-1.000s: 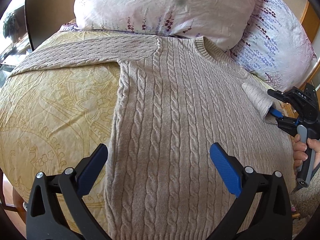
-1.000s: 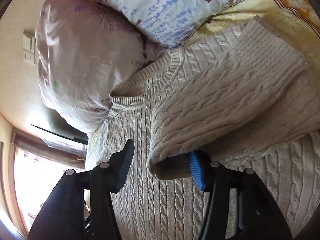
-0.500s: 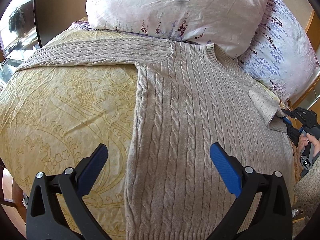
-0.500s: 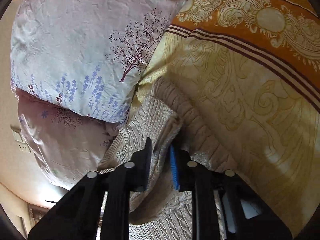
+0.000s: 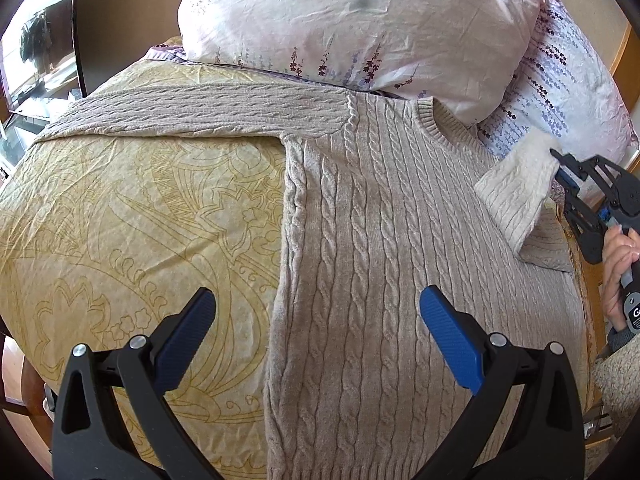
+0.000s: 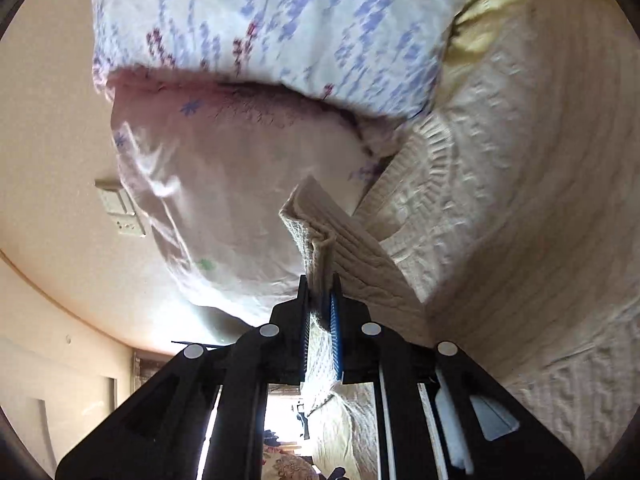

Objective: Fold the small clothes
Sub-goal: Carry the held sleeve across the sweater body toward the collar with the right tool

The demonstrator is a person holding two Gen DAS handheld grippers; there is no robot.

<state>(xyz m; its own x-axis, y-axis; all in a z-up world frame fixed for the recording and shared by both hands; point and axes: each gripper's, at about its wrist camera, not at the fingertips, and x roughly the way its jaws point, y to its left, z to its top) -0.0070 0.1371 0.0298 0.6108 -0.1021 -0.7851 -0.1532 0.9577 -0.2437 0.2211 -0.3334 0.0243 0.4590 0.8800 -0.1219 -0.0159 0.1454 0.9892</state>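
Observation:
A beige cable-knit sweater (image 5: 372, 264) lies flat on a yellow patterned bedspread (image 5: 132, 216), its left sleeve (image 5: 192, 108) stretched out sideways. My left gripper (image 5: 316, 316) hovers open above the sweater's lower body, touching nothing. At the right edge my right gripper (image 5: 560, 168) is shut on the cuff of the right sleeve (image 5: 516, 192) and holds it lifted above the sweater's shoulder. In the right wrist view the ribbed sleeve cuff (image 6: 320, 248) is pinched between the right gripper's (image 6: 320, 292) blue pads, with the sweater body (image 6: 520, 220) off to the right.
Two floral pillows (image 5: 360, 20) (image 5: 568, 92) lean at the head of the bed just beyond the sweater's collar. A person's hand (image 5: 620, 276) grips the right tool's handle. A wall switch (image 6: 120, 208) shows behind the pillows. A dark headboard (image 5: 108, 20) stands at the far left.
The right gripper closed on the sleeve cuff, pulled it out to the right, then lifted it up over the sweater's right shoulder. The left gripper stayed open and nearly still.

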